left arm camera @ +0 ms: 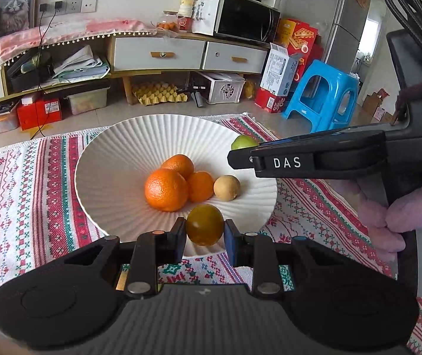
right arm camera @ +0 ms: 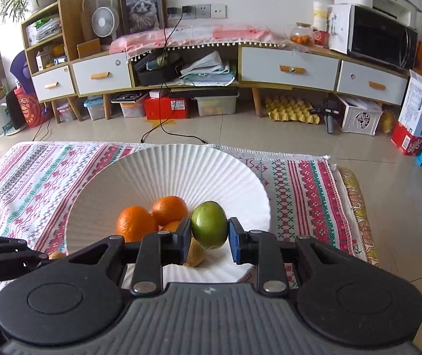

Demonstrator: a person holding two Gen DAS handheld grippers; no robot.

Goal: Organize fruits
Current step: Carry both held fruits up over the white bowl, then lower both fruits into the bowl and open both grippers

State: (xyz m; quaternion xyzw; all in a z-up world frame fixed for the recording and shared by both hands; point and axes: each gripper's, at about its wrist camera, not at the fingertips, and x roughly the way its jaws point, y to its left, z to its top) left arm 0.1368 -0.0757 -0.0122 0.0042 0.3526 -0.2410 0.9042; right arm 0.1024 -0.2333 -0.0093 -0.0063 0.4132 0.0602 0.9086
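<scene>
While both fruits are held above the white ribbed bowl [left arm camera: 98, 159], nothing is yet released. Left tongs [left arm camera: 205, 230]: closed snugly on a dark olive-brown fruit [left arm camera: 204, 224], pads pressing both sides, poised over the bowl's near rim. Bowl interior, left to right: three oranges [left arm camera: 166, 189] clustered at centre, touching one another; a tan round fruit [left arm camera: 226, 188] just beside them. Right tongs [right arm camera: 209, 236]: clamped on a green fruit [right arm camera: 209, 224], pads tight at its sides, hanging over the bowl's near right portion, above the tan fruit as the right wrist view has it. In the left wrist view the right tongs come in from the right edge, a gloved hand [left arm camera: 394, 222] on the handle. Bowl sits on a patterned woven cloth [left arm camera: 27, 183] covering the desk; no loose fruit seen on the visible cloth. Judgement: task well advanced, four fruits already in the bowl, two in hand. Remaining: lower each, open the tongs, let the fruit settle without knocking the oranges. Rolling seems a small risk given the sloped ribbed wall.
</scene>
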